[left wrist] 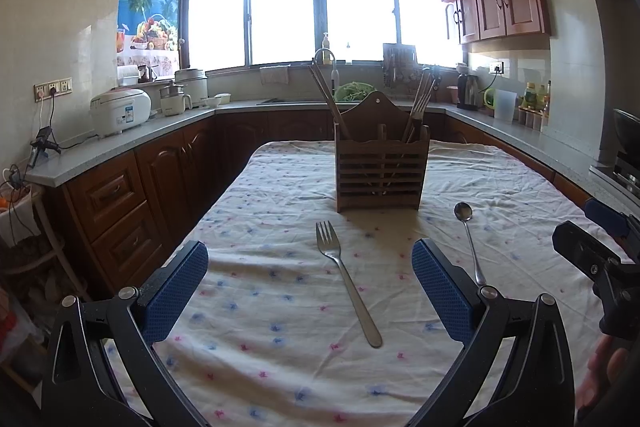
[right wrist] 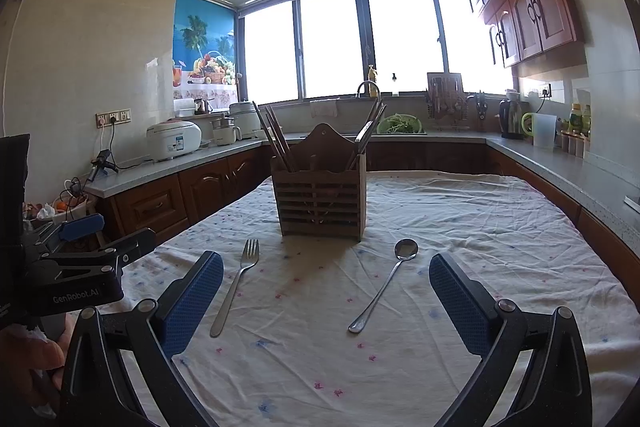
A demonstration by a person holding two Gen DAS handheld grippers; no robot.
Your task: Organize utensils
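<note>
While both grippers hang over the table, nothing is held.

Left gripper (left wrist: pixel 310 291): two fingers spread wide, faced with blue dimpled pads (left wrist: pixel 442 291) on black hinged arms; grasping nothing.
Right gripper (right wrist: pixel 326 301): same build, two blue pads (right wrist: pixel 460 303), spread wide, grasping nothing.
Fork (left wrist: pixel 347 283): one, polished steel, four tines, long flat handle; lies flat on the cloth between the left fingers, tines toward 12 o'clock, handle toward 5 o'clock. In the right view it lies just inside the left pad, at 10 o'clock.
Spoon (right wrist: pixel 384 285): one, polished steel, small oval bowl, thin handle; flat on the cloth between the right fingers, bowl toward 1 o'clock, handle end toward 7 o'clock. Well apart from the fork.
Holder (right wrist: pixel 319 193): one, brown wood, slatted front, arched back with a hanging hole; stands upright at 12 o'clock beyond both utensils.
In the holder: several wooden chopsticks (right wrist: pixel 272 135) leaning toward 11 o'clock, and metal-handled utensils (right wrist: pixel 370 131) leaning toward 1 o'clock; exact counts cannot be told.
Cloth (right wrist: pixel 500 227): one, white, creased, dotted with small blue and pink flowers.
Hand (right wrist: pixel 28 359): part of one shows at 8 o'clock in the right view, under the left gripper's black body.
</note>
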